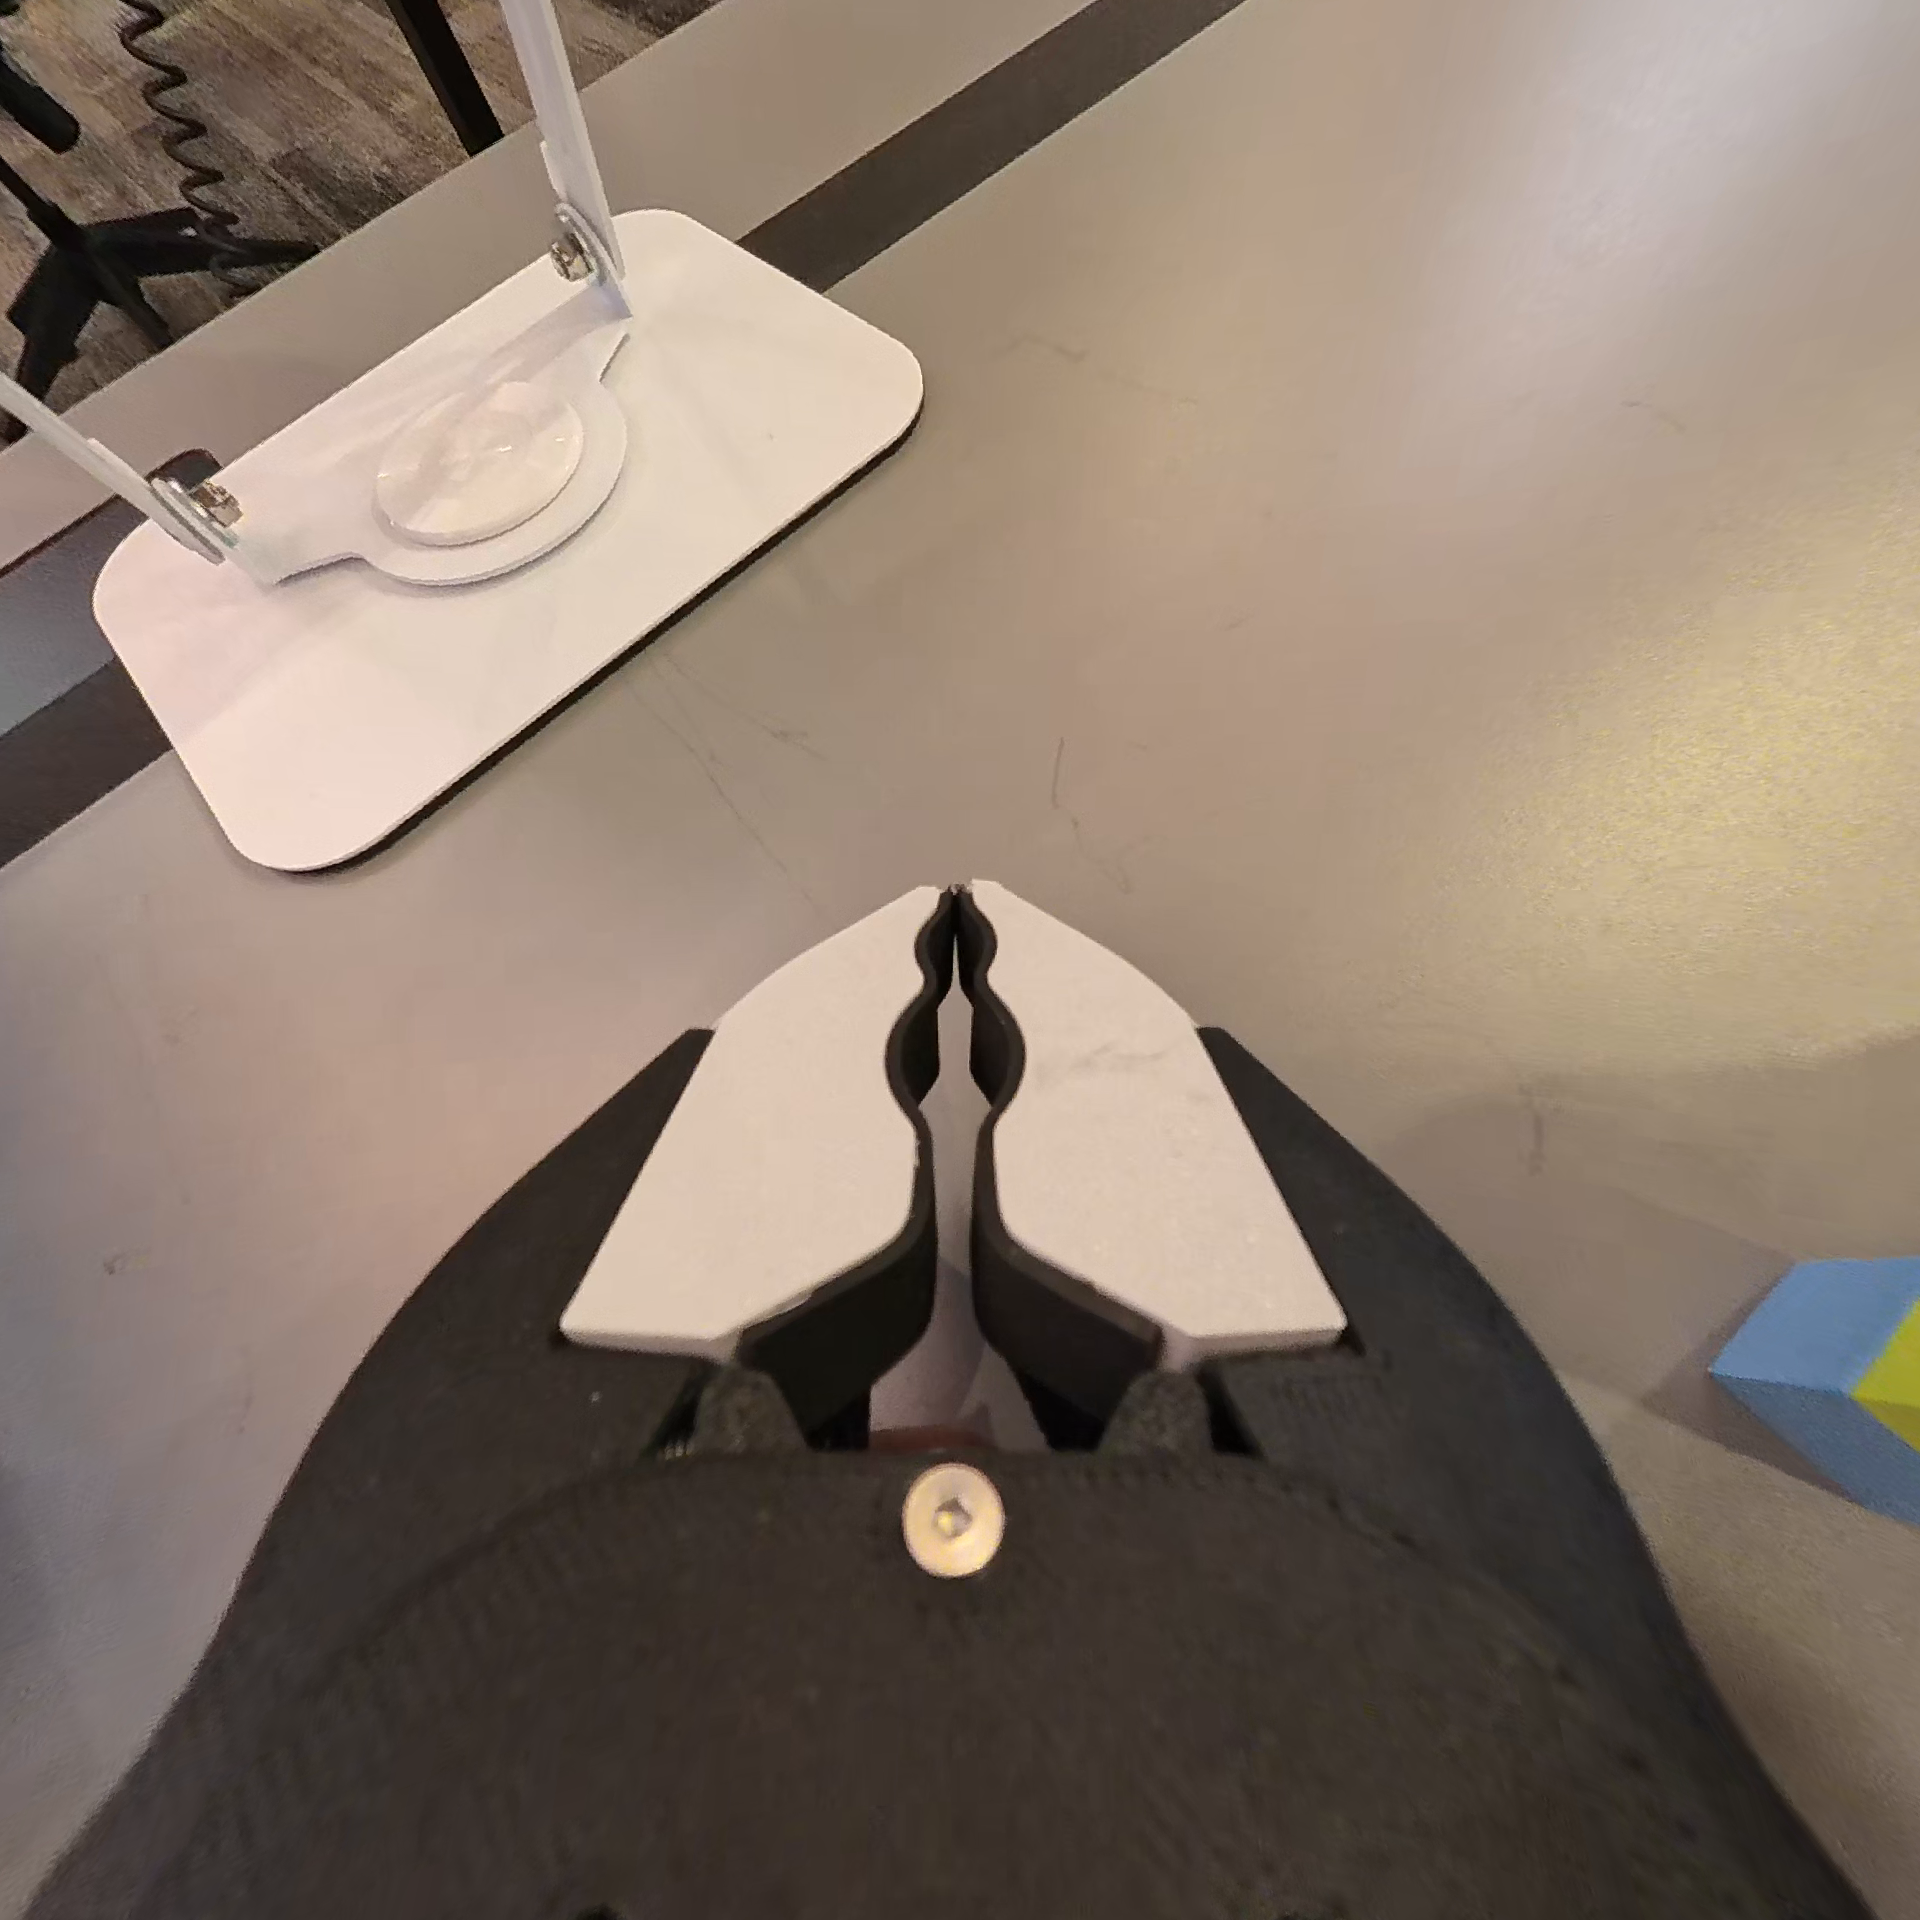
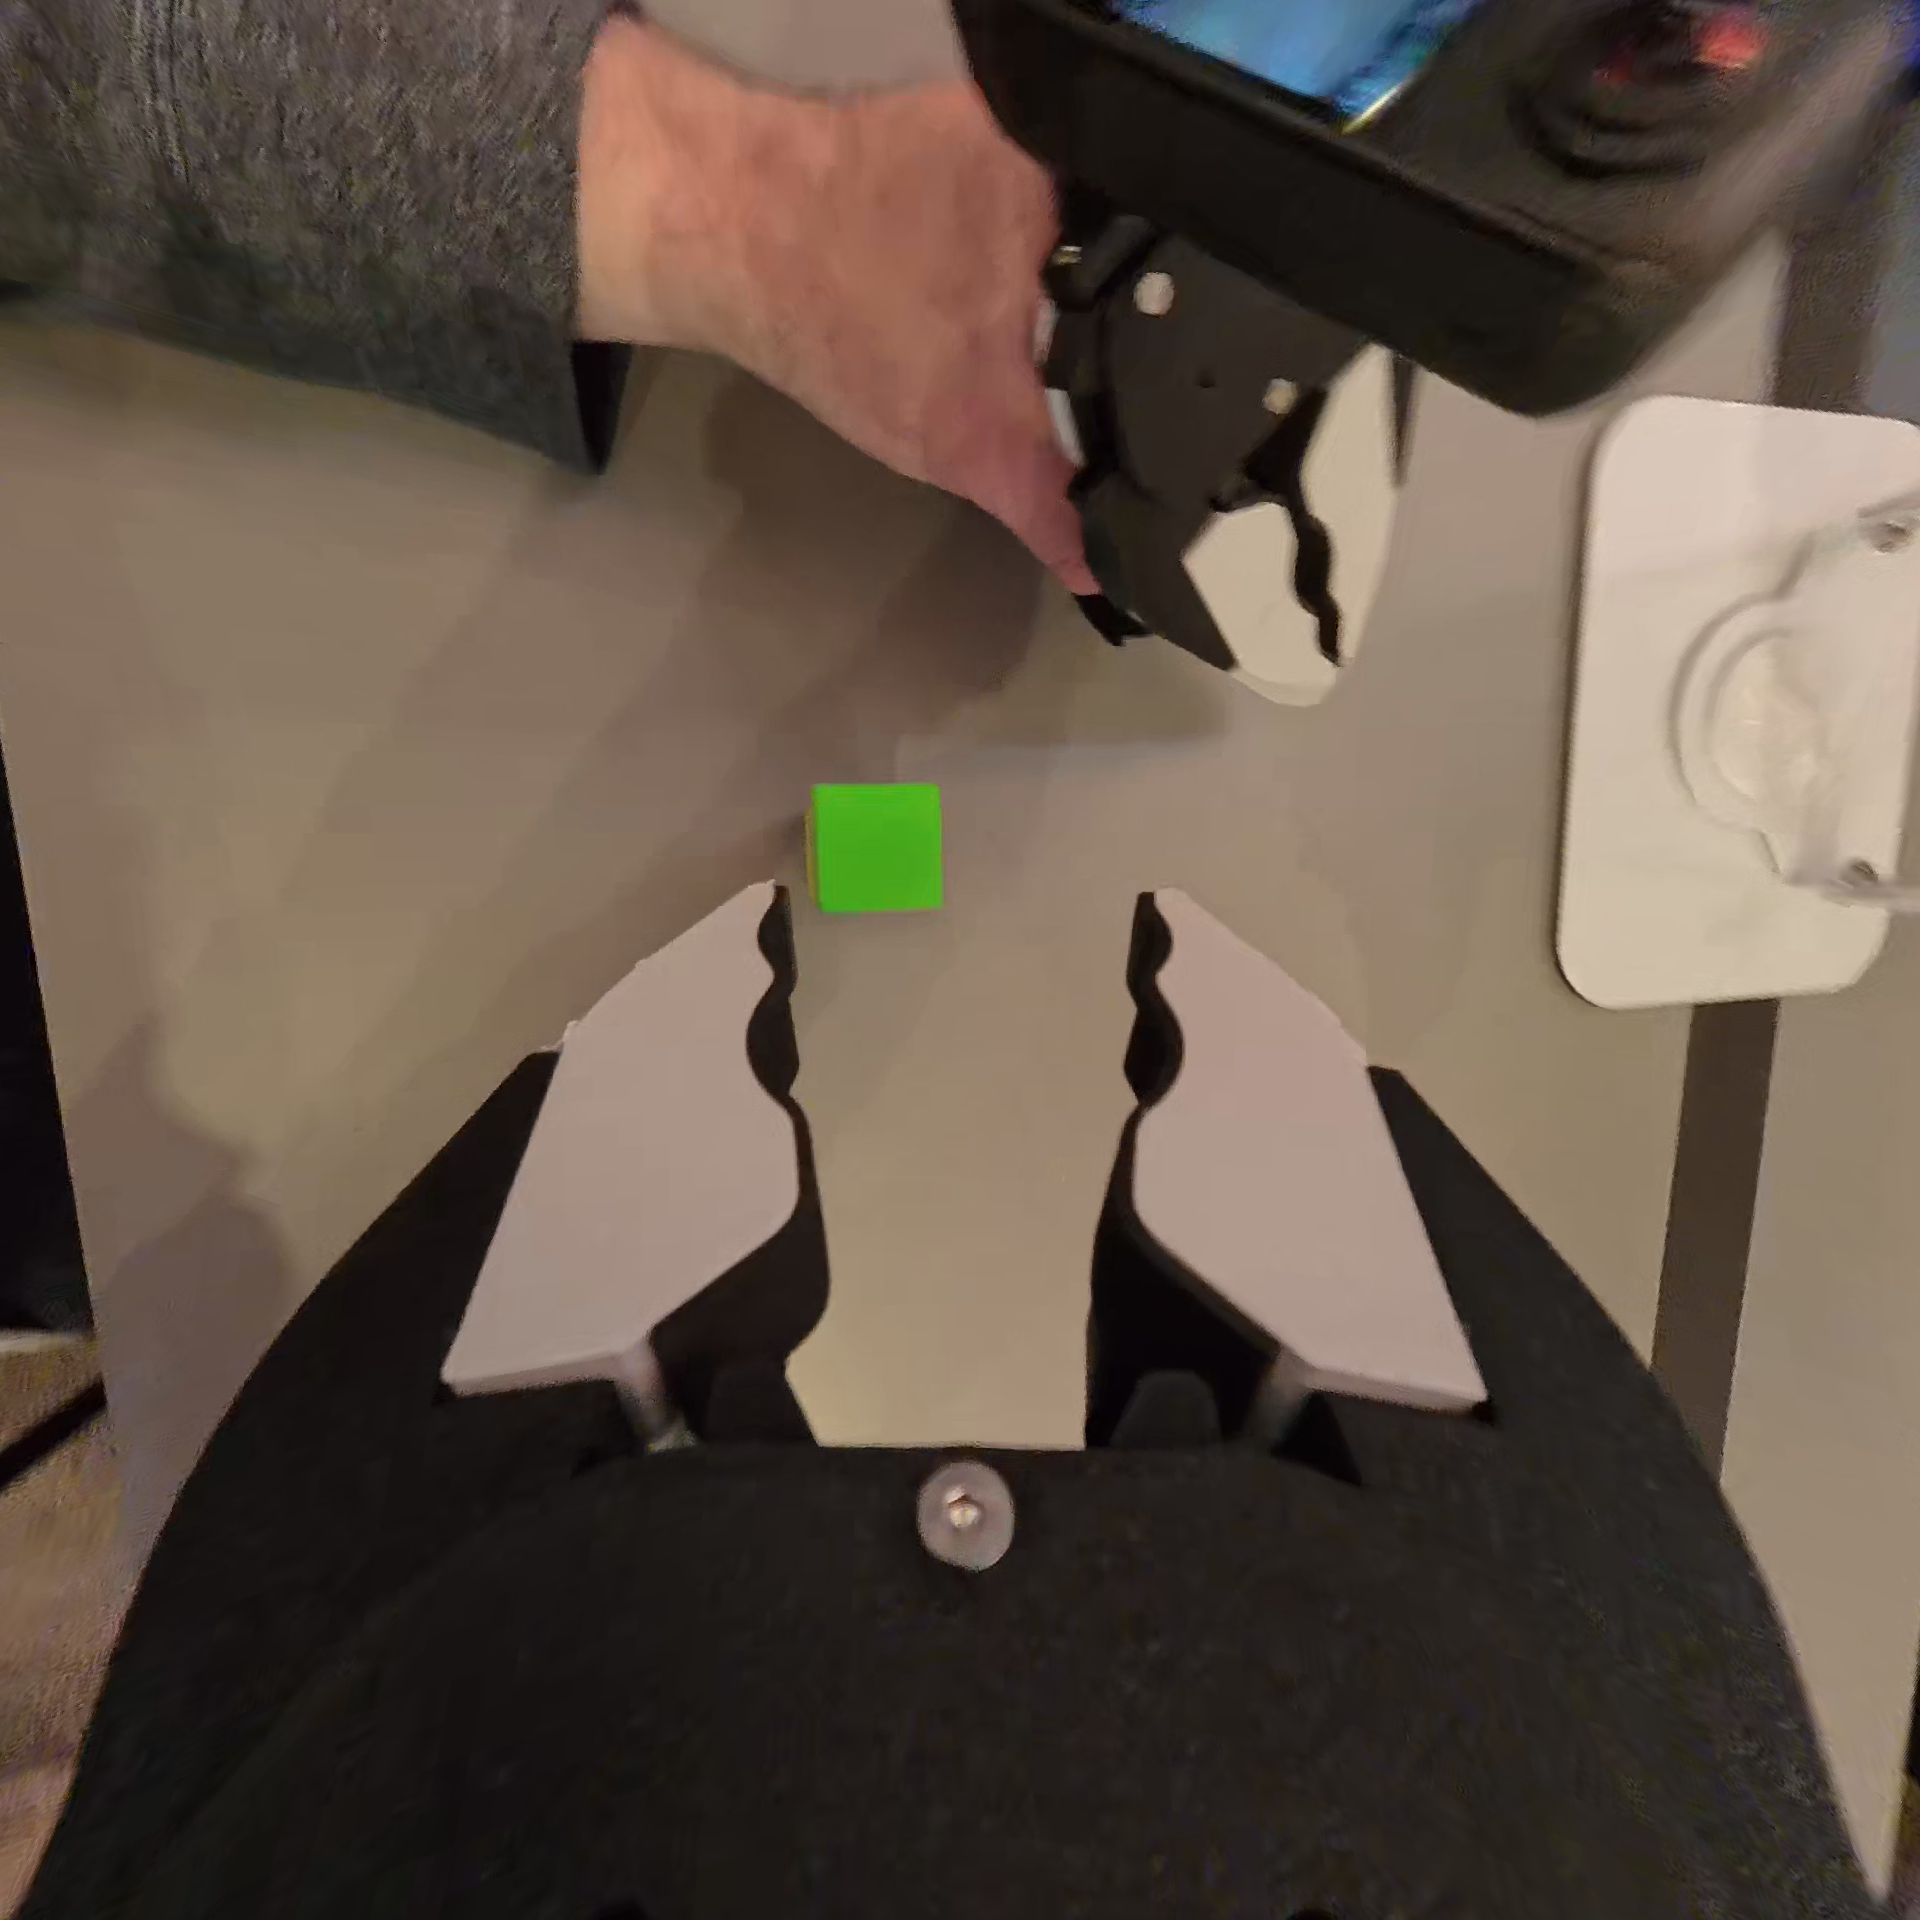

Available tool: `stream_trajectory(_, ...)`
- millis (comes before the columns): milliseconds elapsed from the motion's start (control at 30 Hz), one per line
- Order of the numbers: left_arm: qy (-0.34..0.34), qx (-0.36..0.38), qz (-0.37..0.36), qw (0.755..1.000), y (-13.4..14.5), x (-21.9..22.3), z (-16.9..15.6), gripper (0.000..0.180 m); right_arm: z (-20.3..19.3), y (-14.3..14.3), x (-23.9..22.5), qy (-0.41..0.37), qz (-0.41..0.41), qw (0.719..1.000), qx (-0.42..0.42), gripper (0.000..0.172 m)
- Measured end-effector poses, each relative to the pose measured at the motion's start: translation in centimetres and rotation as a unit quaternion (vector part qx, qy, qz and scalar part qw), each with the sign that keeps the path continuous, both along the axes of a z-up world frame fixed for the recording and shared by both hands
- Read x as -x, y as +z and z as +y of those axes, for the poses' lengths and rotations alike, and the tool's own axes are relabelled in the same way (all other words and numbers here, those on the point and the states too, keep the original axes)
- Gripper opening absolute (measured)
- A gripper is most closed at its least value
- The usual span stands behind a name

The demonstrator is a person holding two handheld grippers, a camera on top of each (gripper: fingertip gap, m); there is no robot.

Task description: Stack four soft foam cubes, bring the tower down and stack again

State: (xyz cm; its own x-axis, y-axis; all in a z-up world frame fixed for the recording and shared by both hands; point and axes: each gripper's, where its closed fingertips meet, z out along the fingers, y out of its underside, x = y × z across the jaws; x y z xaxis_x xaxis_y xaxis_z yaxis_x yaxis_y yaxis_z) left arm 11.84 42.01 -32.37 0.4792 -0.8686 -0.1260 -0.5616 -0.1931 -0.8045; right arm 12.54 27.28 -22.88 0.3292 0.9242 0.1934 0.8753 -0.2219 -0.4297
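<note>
Left tongs [image 1: 954, 891] closed, bare; right tongs [image 2: 956, 904] spread wide above green cube [image 2: 878, 847] on surface [image 2: 416, 727].

— Where are the foam cubes?
— One green foam cube [image 2: 878, 847] sits flat on the grey table [image 2: 416, 779], square to the right wrist view, well in from the table's edges, a thin yellow sliver showing on its left side.
— Any others?
— A blue cube [image 1: 1808, 1340] rests on the table, touching a yellow-green one [image 1: 1896, 1382], both partly cut off.
</note>
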Motion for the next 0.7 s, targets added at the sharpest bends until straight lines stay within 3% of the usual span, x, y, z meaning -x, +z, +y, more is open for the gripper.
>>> stream_trajectory(33,0.0,0.0,-0.002,1.0,0.0,0.0,0.0,0.0,0.1,0.7,-0.8,-0.018,0.018,1.0,-0.012,0.057)
stream_trajectory(200,0.004,-0.003,-0.012,1.0,0.3,0.1,0.1,0.0,0.4,1.4,-6.1,-0.134,0.123,0.982,-0.057,0.024)
stream_trajectory(433,0.016,-0.007,-0.027,0.999,0.8,0.7,-0.3,0.0,0.7,-4.1,-15.0,-0.284,0.145,0.933,-0.168,0.021)
stream_trajectory(567,0.021,-0.015,-0.025,0.999,0.9,0.8,-0.6,0.0,1.1,-7.1,-19.4,-0.338,0.141,0.901,-0.232,0.004)
stream_trajectory(700,0.027,-0.026,-0.024,0.999,1.0,1.0,-0.8,0.0,1.1,-8.5,-22.1,-0.37,0.127,0.89,-0.234,0.0)
